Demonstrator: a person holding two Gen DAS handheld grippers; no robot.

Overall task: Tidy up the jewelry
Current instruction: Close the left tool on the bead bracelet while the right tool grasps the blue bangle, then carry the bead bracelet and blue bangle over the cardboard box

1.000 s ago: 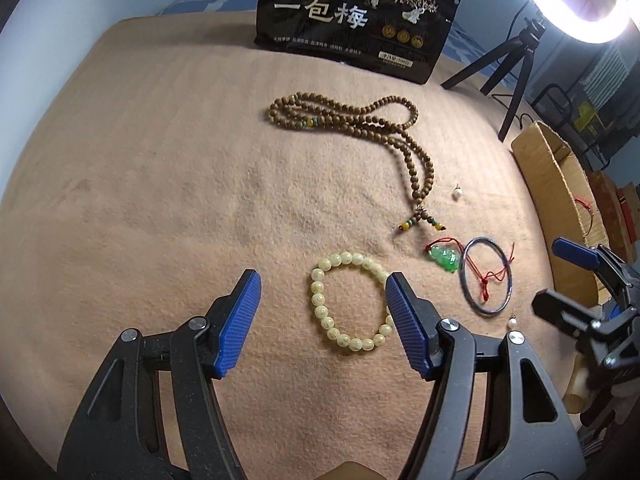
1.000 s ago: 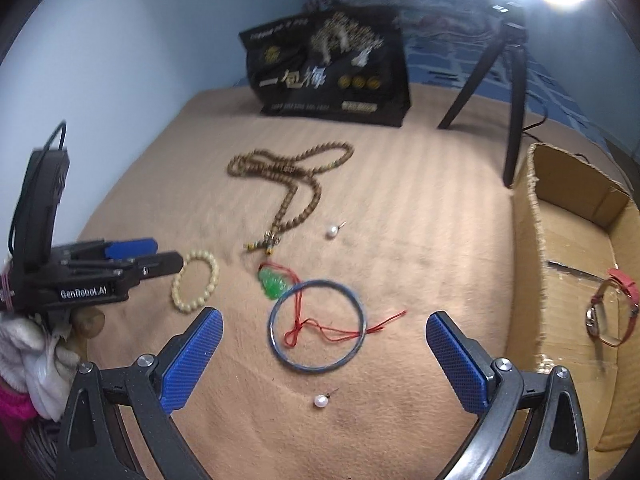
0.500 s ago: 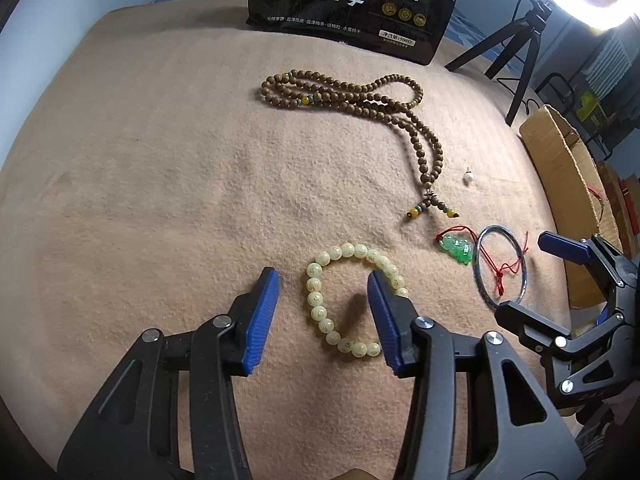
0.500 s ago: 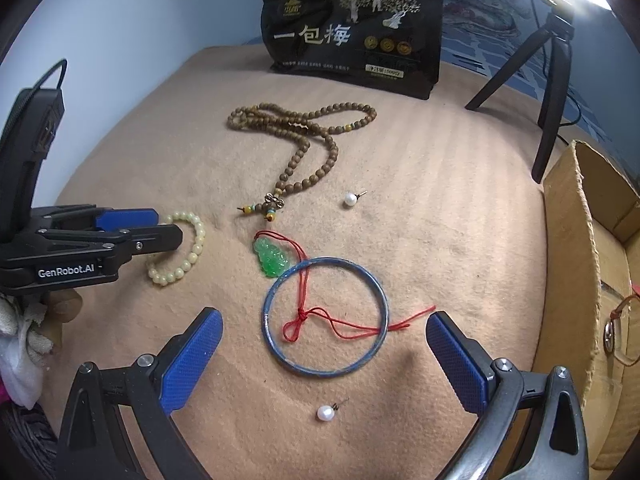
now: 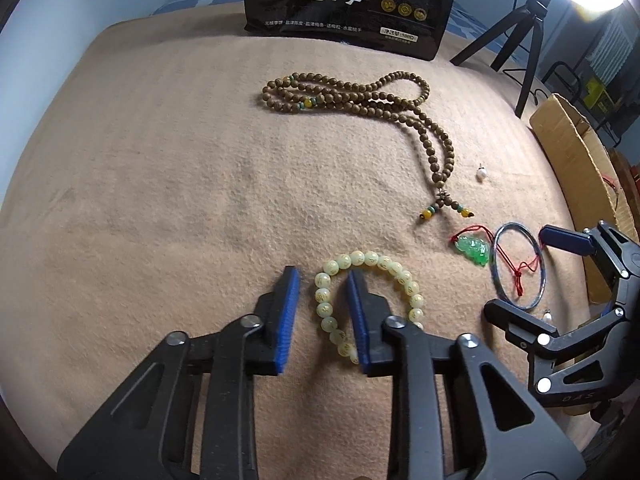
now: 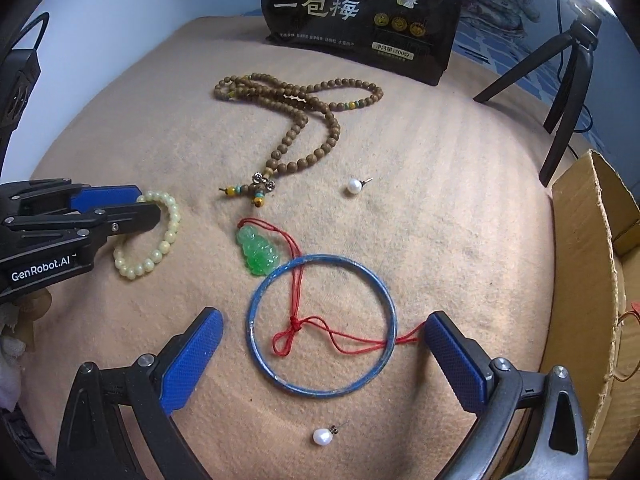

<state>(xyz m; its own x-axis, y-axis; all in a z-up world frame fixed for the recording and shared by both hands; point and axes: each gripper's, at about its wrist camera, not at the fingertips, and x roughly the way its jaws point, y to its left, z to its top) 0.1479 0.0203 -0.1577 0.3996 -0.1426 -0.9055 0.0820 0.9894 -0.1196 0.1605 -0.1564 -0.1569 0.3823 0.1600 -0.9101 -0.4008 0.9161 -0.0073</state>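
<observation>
A pale yellow bead bracelet lies on the tan blanket. My left gripper points down at it with its jaws closing. The bracelet's left arc sits between the blue pads, and a small gap shows on the left side. My right gripper is open wide, with one pad on each side of a blue bangle. A red cord crosses the bangle and leads to a green jade pendant. The cord's end lies next to the right pad.
A brown bead necklace lies further back. One pearl earring lies beside it and another lies near me. A cardboard box stands at the right edge. A black snack bag and a tripod stand behind.
The left jaws have narrowed from wide open to close around the bracelet's left arc. The right gripper has come lower and closer, and now straddles the bangle.
</observation>
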